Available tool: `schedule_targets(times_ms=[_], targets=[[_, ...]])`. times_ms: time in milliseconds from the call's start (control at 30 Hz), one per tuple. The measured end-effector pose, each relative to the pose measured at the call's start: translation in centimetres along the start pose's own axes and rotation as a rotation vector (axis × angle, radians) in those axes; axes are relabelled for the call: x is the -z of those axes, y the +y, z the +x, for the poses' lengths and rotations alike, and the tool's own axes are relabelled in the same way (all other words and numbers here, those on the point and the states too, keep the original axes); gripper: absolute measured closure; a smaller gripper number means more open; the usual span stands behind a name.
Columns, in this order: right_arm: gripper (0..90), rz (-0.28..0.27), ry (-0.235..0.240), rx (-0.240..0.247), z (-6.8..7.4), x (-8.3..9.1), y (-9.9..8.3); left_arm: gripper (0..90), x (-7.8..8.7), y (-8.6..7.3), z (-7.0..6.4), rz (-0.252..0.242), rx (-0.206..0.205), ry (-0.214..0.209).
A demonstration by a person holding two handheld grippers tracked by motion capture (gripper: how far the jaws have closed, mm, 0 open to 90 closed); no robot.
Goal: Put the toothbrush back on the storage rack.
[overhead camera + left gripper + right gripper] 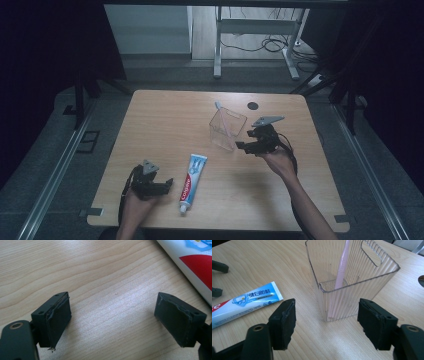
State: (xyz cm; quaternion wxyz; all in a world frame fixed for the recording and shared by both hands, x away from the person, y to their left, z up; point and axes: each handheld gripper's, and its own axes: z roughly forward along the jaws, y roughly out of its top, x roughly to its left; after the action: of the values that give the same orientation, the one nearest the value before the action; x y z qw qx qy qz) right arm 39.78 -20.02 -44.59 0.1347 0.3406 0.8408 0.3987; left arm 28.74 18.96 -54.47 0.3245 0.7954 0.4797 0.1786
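Note:
A clear ribbed plastic bin (227,129) (352,277) stands upright on the wooden table (165,115), with a pink toothbrush (342,265) (223,120) leaning inside it. A white, blue and red toothpaste tube (191,181) (244,303) (195,262) lies flat near the front. My right gripper (244,146) (327,323) is open just in front of the bin, nothing between its pads. My left gripper (167,184) (112,320) is open over bare wood, just left of the tube.
A dark round hole (253,105) sits in the table near its far edge. Beyond the table stand a white desk frame (255,40) and floor cables (270,46). Metal rails (55,170) run along both sides.

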Motion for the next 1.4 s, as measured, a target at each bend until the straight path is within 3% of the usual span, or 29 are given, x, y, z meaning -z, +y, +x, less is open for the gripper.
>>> schedule_targets(times_ms=[700, 1167, 1400], targets=[[14.2, -0.016, 0.001, 0.007, 0.8, 1.2, -2.9, 13.7, 0.0, 0.0, 0.0, 0.0, 0.0, 0.0], [13.0, -0.01, -0.025, -0.001, 1.4, 1.9, -5.4, 13.7, 0.0, 0.0, 0.0, -0.001, 0.001, 0.0], [13.0, -0.001, -0.038, 0.018, 1.9, 2.2, -6.2, 13.7, 0.0, 0.0, 0.0, -0.001, 0.001, 0.0]])
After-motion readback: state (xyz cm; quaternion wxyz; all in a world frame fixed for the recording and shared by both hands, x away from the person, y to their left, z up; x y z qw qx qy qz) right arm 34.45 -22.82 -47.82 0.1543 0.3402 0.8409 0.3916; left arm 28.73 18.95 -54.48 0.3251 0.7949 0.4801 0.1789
